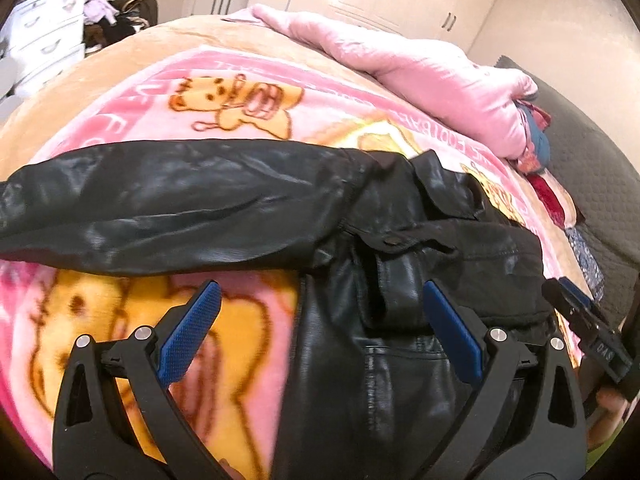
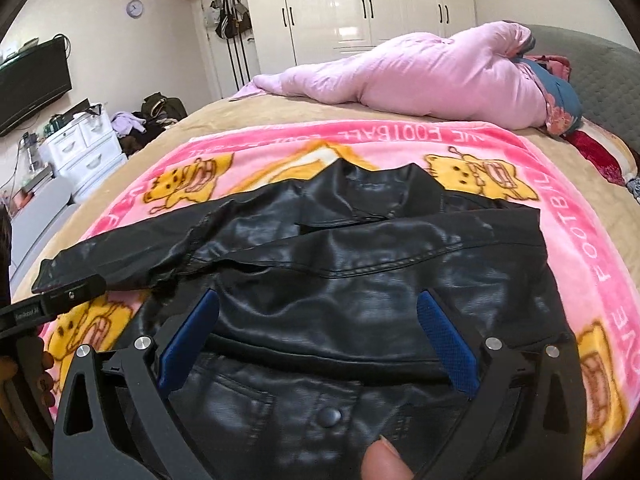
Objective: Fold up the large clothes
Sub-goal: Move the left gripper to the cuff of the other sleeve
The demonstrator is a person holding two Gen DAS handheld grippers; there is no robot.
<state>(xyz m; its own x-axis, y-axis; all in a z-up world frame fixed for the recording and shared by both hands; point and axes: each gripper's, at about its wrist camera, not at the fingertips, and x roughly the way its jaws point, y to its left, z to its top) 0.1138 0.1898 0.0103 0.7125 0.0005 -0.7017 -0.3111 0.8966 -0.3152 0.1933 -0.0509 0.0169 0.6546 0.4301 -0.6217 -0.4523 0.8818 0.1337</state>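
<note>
A black leather jacket (image 2: pixel 340 264) lies spread on a pink cartoon blanket (image 2: pixel 600 264) that covers a tan bedspread (image 2: pixel 248 120) — one sleeve stretched out to the left. Both the left gripper (image 1: pixel 320 304) and the right gripper (image 2: pixel 320 312) hover over the jacket with fingers spread wide, pinching nothing. A rumpled pink quilt (image 2: pixel 420 72) sits at the far side of the bed. Beyond it stand white wardrobes (image 2: pixel 360 4), a wall clock (image 2: pixel 135 8), a television (image 2: pixel 32 84) and white drawers (image 2: pixel 84 148).

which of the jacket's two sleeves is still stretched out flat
The sleeve on the left of the black leather jacket lies stretched out over the pink cartoon blanket. No sleeve extends on the right side.
</note>
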